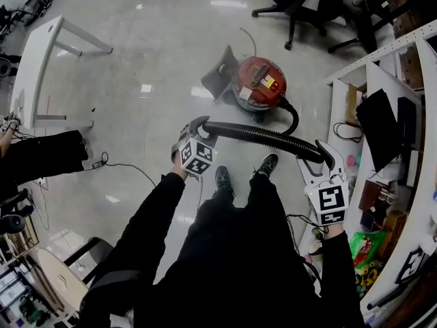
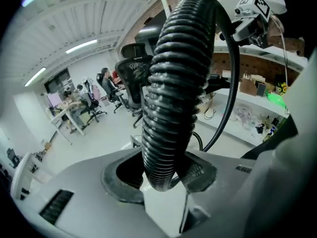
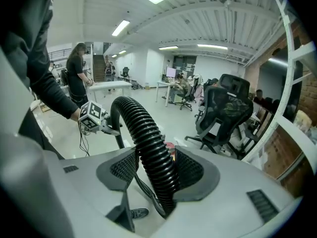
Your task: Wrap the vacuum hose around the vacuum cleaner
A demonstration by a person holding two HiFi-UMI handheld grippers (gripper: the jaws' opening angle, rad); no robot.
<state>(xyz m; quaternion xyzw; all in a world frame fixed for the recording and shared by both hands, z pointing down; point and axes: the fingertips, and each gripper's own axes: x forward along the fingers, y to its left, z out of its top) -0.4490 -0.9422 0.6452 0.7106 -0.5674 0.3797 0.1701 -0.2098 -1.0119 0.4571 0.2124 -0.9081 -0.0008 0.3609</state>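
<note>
Though near shelving (image 1: pixel 382 52), hose (image 1: pixel 259 137) over floor (image 1: pixel 150 60).

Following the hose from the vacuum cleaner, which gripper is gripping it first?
The right gripper: the hose leaves the red vacuum cleaner and bends straight into it, then runs on across to the left gripper.

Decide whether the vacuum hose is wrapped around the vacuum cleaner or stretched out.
Stretched out, not wrapped. The hose leaves the vacuum cleaner, then spans between the left gripper and right gripper, both clamped on it.
</note>
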